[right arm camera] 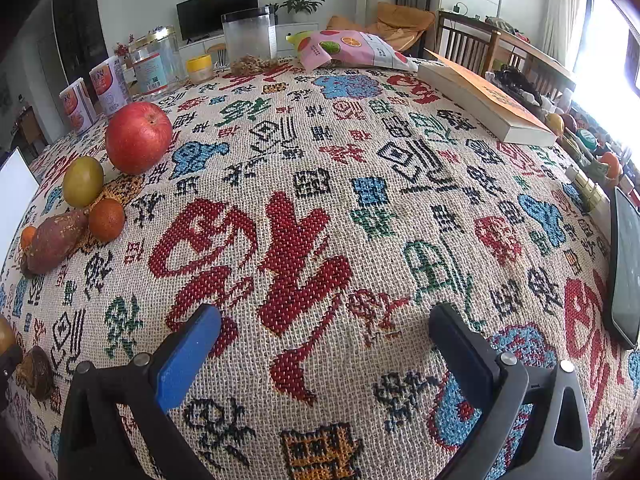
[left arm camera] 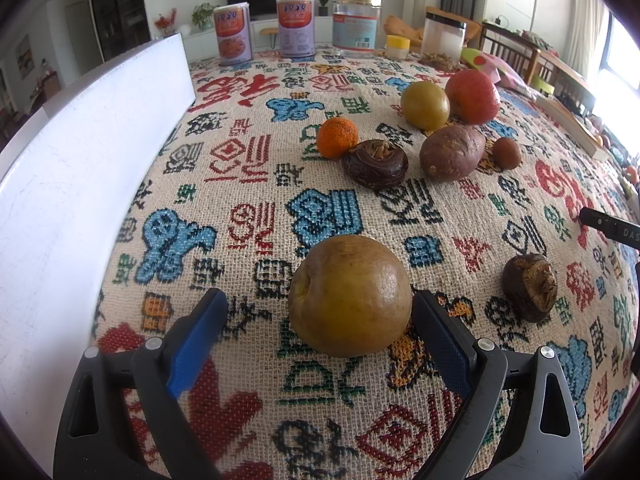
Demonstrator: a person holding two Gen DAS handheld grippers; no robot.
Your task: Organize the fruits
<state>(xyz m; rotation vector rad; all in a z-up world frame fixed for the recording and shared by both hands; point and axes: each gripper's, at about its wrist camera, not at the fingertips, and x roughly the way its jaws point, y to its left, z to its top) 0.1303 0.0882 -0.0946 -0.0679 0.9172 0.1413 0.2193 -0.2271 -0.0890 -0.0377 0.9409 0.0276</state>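
Nearby, water chestnut (left arm camera: 529,287) flanks pear (left arm camera: 350,295).

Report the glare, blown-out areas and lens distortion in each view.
Left wrist view: the white board at left is washed out, the window at far right is blown, and the tablecloth bulges with fisheye curve. Right wrist view: the window flares white, the book bends, and the corners go dark.

Two pears (left arm camera: 349,295); two cans (left arm camera: 233,34)
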